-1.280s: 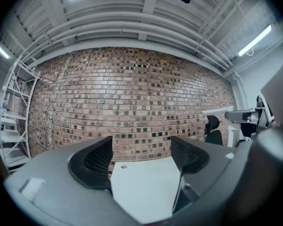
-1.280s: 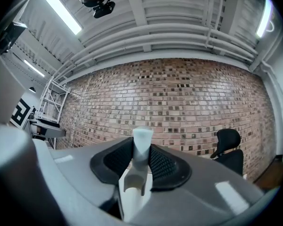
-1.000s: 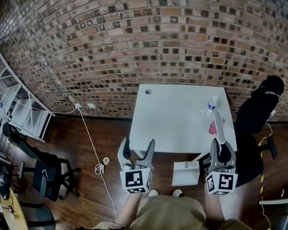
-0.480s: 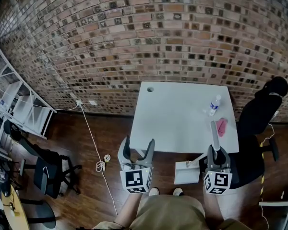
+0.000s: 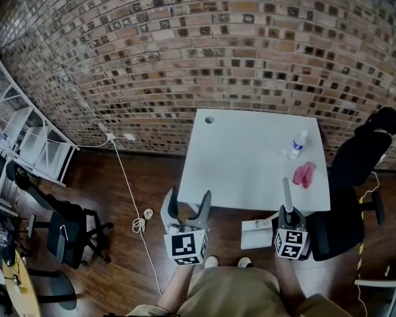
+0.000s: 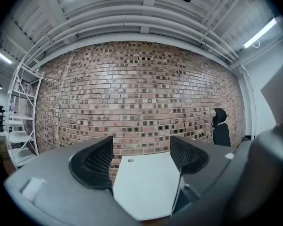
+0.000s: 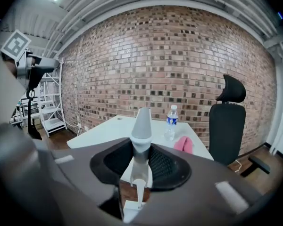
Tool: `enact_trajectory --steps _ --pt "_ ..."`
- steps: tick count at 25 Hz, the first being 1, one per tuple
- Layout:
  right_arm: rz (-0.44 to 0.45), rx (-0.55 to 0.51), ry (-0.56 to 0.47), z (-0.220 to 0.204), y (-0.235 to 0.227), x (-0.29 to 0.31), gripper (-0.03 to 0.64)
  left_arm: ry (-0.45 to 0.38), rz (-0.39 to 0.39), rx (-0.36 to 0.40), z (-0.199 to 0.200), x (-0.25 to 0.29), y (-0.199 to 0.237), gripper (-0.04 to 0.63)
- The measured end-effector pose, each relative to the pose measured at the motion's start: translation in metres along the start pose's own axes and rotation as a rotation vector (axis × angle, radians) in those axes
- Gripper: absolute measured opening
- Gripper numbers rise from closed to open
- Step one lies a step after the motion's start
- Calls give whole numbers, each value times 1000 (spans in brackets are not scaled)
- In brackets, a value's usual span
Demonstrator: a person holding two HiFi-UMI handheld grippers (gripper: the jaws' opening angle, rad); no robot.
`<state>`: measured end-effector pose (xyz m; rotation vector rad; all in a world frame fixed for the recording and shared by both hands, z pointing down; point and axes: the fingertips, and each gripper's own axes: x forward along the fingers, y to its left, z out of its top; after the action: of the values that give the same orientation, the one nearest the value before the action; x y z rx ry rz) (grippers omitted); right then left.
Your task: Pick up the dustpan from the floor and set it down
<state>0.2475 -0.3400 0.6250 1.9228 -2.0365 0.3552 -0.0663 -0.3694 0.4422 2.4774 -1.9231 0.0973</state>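
Room: brick wall, wood floor, white counter against the wall.
Dustpan: low at the counter's near edge, its pan toward the floor. Whether it touches the floor cannot be told.
Right gripper: fingers clamped on the dustpan's upright grey handle.
Left gripper: also at the counter's near edge, fingers apart, nothing between them.
Progress: pickup looks done; setting down and letting go are left.
Head view alone: the pan's place beside the counter.
Right gripper view alone: the fingers pressed on the handle.
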Motion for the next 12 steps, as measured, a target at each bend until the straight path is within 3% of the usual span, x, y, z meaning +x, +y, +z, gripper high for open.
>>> enact_trajectory --steps 12 --pt "-12 8 199 -88 -8 51 110 15 21 13 -2 3 4 353"
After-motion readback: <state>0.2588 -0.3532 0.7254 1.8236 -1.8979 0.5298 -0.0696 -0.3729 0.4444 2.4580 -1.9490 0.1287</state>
